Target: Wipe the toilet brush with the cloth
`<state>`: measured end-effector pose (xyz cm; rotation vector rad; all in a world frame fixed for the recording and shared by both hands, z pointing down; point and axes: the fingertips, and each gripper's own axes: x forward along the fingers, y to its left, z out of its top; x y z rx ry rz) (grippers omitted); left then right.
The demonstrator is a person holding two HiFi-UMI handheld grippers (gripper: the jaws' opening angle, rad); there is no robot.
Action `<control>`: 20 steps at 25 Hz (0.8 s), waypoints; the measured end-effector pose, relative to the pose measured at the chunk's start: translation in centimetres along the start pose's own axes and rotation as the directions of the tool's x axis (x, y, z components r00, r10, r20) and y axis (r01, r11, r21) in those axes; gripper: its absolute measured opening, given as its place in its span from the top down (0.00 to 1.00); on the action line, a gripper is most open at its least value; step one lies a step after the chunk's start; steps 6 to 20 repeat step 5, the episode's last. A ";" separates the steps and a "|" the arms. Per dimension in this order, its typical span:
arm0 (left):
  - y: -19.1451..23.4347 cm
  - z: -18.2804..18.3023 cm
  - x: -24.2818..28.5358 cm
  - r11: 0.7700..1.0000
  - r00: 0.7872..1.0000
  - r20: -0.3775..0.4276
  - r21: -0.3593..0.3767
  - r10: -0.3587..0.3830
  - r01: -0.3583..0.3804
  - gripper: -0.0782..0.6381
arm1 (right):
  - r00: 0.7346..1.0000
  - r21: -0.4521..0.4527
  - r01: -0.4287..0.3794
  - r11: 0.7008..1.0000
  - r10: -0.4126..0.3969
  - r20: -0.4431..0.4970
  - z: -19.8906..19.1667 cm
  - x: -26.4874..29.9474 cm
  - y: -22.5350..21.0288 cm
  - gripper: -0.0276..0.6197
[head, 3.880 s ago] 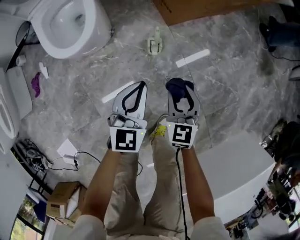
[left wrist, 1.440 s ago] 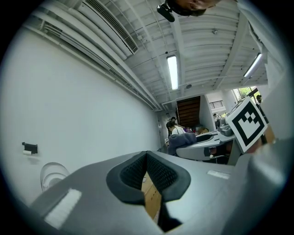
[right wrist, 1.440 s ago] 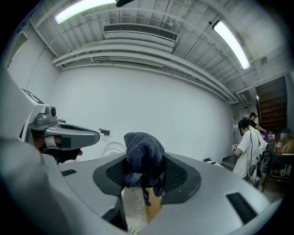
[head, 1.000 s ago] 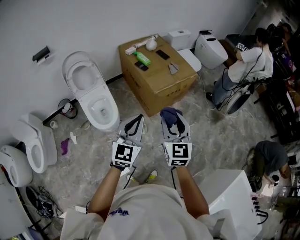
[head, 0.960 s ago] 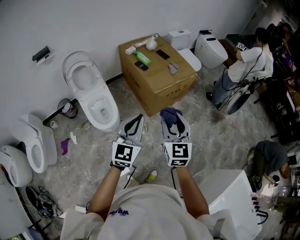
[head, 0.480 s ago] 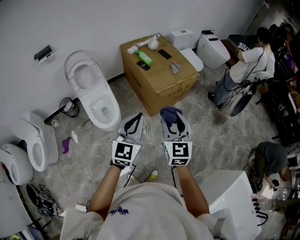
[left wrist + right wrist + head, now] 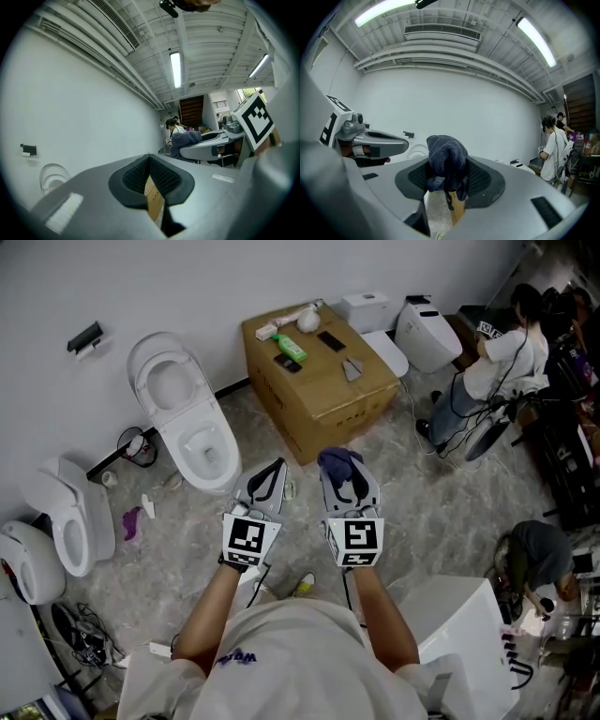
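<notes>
The right hand-held gripper (image 7: 344, 470) is pinching the cloth (image 7: 446, 161), which is bunching beyond its tips and could be slipping loose. The left hand-held gripper (image 7: 273, 471) is pressing shut on nothing.

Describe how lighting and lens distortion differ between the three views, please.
Head view: soft, even light, weak shadows, the floor sharp. Left gripper view: strong fisheye, black corners, the ceiling lamp glares white. Right gripper view: same fisheye; the cloth is in focus and well lit.
</notes>
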<state>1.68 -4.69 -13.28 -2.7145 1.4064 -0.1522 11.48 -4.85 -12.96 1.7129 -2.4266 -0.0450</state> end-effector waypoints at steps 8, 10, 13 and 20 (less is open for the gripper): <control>0.0 -0.1 0.1 1.000 1.000 -0.005 0.006 0.003 -0.003 0.89 | 1.000 0.000 -0.004 1.000 0.004 -0.004 -0.1 0.0 0.1 0.68; 0.0 -0.1 0.1 1.000 1.000 -0.005 0.006 0.003 -0.003 0.89 | 1.000 0.000 -0.004 1.000 0.004 -0.004 -0.1 0.0 0.1 0.68; 0.0 -0.1 0.1 1.000 1.000 -0.005 0.006 0.003 -0.003 0.89 | 1.000 0.000 -0.004 1.000 0.004 -0.004 -0.1 0.0 0.1 0.68; 0.0 -0.1 0.1 1.000 1.000 -0.005 0.006 0.003 -0.003 0.89 | 1.000 0.000 -0.004 1.000 0.004 -0.004 -0.1 0.0 0.1 0.68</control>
